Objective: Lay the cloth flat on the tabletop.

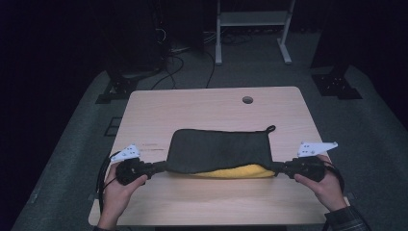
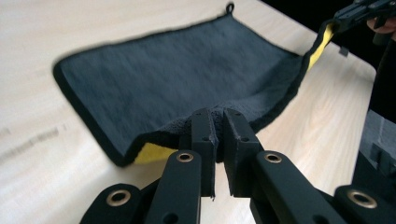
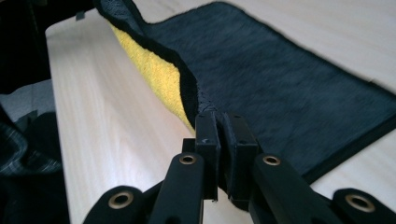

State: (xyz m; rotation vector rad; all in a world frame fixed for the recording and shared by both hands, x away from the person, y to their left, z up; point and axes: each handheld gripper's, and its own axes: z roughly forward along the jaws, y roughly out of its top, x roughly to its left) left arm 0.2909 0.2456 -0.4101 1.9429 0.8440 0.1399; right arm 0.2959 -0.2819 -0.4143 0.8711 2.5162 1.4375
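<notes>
Cloth [image 1: 219, 150] lying mid-table, dark grey on top, yellow underneath, with a black hem and a small loop [image 1: 271, 128] at the far right corner. Far part flat on the wood; near edge lifted and folded over, showing a yellow strip along the near side. Stretched left to right between the two tools.

Left gripper [image 1: 161, 168] at the cloth's near left corner, jaws nearly closed and clamped on that corner. Seen close in the left gripper view: left gripper [image 2: 218, 135] pinching a bunched fold of the grey pile, yellow peeking out just below and to the left of the jaws. Right gripper [image 1: 280, 167] at the near right corner, likewise clenched on the cloth. In the right gripper view: right gripper [image 3: 223, 133] gripping the hem where the yellow side turns up, the raised edge running away to the far left. Possibly two layers caught there, though hard to tell in the dim light.

Left hand [image 1: 120, 185] and right hand [image 1: 327, 185] wrapped around the tool bodies, coming in from the near edge. White three-cornered plates on top of each tool. Table [image 1: 211, 108] of pale wood, with a round hole [image 1: 248, 100] near the far edge.
</notes>
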